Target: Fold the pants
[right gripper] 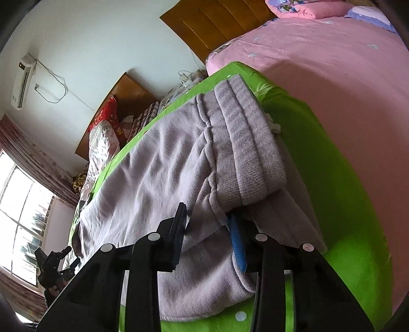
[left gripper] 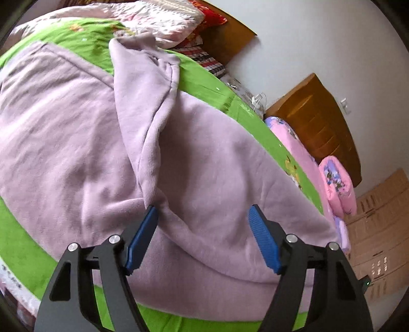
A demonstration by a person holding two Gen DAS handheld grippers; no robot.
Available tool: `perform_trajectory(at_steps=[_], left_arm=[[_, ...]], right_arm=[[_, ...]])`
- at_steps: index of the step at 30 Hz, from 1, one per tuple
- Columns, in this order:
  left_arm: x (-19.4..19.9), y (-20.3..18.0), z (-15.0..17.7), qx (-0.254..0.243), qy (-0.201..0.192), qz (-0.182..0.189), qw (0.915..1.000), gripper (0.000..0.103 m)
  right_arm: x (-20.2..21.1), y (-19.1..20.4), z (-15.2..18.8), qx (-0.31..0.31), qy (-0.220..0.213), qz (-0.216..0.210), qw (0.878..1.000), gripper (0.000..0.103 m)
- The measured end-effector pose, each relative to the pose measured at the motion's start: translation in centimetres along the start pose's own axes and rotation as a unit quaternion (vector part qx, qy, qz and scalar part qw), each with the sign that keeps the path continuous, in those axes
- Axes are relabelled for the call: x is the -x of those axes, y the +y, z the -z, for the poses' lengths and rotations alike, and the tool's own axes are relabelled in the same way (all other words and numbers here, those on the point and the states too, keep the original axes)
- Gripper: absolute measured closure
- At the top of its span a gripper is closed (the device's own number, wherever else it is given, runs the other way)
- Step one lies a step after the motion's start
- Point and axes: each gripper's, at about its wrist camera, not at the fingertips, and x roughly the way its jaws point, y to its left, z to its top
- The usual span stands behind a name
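Note:
Lilac fleece pants (left gripper: 84, 153) lie spread on a green sheet (left gripper: 23, 245). One leg (left gripper: 145, 120) is folded back over the rest, its tip next to my left gripper's left pad. My left gripper (left gripper: 202, 212) is open just above the fabric, holding nothing. In the right wrist view the pants (right gripper: 143, 178) show their ribbed waistband (right gripper: 245, 143) folded on top. My right gripper (right gripper: 207, 217) is open, with pants fabric lying between its fingers; the right blue pad (right gripper: 236, 242) is tucked under the waistband edge.
The green sheet covers a bed beside a pink-sheeted bed (right gripper: 332, 63). Wooden headboards (left gripper: 314, 120) stand against the white wall. Pink bedding rolls (left gripper: 337, 186), cardboard boxes (left gripper: 378, 229), folded quilts (left gripper: 158, 18) and a window (right gripper: 20, 209) surround the area.

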Motion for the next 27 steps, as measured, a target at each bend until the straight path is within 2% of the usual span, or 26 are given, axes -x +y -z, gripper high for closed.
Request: perform_trajectory(at_steps=[4,6,9,14,16,17,19,20,21,22,25,27], left_arm=[[0.1,-0.3,0.4,-0.016,-0.008,-0.029,0.9994,0.03],[1.6,-0.5,0.7,-0.024,-0.025,-0.03,0.9989,0.03],[3.3,-0.7,1.0,-0.046,-0.055,-0.061,0.9956,0.026],[0.6,0.5,0.1,-0.04,-0.027,-0.058,0.9972,0.026],[-0.2,0.1,0.0,-0.063,-0.039,-0.069,0.9949,0.027],[-0.7,-0.1,-0.2,-0.073,-0.037,-0.081,0.9934,0.032],[-0.9,-0.1,-0.3,-0.08,-0.039,-0.105,0.9904,0.071],[-0.8,-0.1,-0.3,-0.083,-0.039,-0.11,0.9896,0.078],[-0.6,0.1,-0.2,-0.086,-0.04,-0.111,0.9892,0.09],[-0.4,0.2,-0.2,-0.088,-0.041,-0.107,0.9895,0.097],[0.8,0.0,-0.5,-0.094,-0.051,-0.088,0.9904,0.098],[2.0,-0.9,-1.4,-0.101,-0.064,-0.064,0.9908,0.098]], right_arm=[[0.1,0.1,0.2,0.005,0.003,0.004,1.0,0.067],[0.1,0.1,0.3,0.003,0.004,0.004,1.0,0.067],[0.0,-0.1,0.5,0.001,0.002,0.002,1.0,0.067],[-0.3,0.2,0.3,0.016,0.008,0.011,1.0,0.067],[-0.3,0.2,0.2,0.018,0.01,0.012,1.0,0.067],[-0.3,0.1,0.2,0.018,0.01,0.013,1.0,0.067],[-0.3,0.1,0.2,0.018,0.011,0.013,1.0,0.067],[-0.3,0.1,0.2,0.02,0.011,0.014,1.0,0.067],[-0.3,0.2,0.3,0.023,0.009,0.015,1.0,0.067],[-0.3,0.2,0.4,0.027,0.004,0.016,0.999,0.07],[0.1,0.6,0.4,0.041,-0.01,0.031,0.999,0.086],[1.0,1.2,-0.8,0.039,-0.02,0.01,0.999,0.087]])
